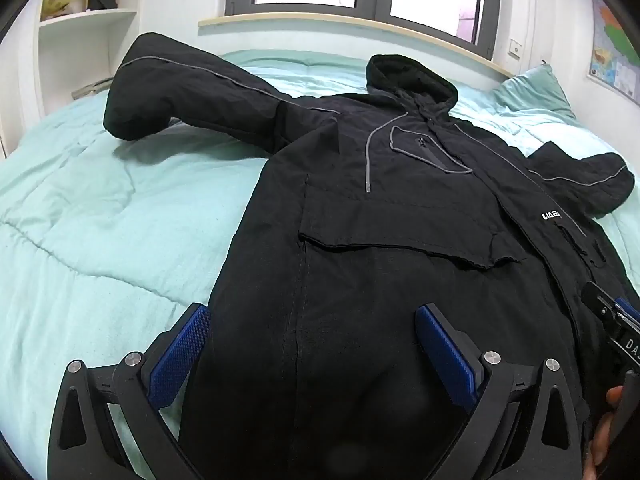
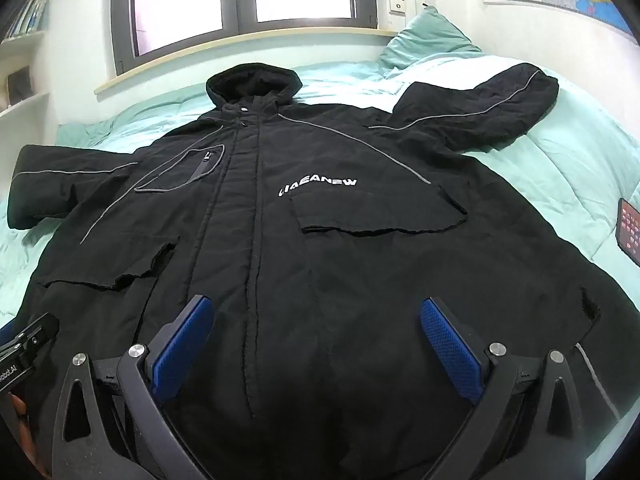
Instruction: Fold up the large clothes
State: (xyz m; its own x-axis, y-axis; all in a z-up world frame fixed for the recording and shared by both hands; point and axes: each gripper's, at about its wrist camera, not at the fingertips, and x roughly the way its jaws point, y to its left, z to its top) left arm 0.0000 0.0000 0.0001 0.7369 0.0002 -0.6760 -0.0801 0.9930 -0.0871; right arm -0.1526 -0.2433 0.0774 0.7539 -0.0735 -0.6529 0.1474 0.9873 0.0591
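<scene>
On the mint-green quilted bed (image 2: 560,168) the big black padded hooded coat (image 2: 320,240) lies flat, front up; both my claws, left (image 1: 312,344) and right (image 2: 316,340), hover open over its hem, and I judge it soft, bulky, rather heavy, best gripped at the sleeve cuffs.

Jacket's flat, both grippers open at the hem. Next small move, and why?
Probably take the left gripper toward the left sleeve to fold it in: the jacket lies spread front-up on the bed, both sleeves out sideways, and neither gripper holds any cloth.
</scene>
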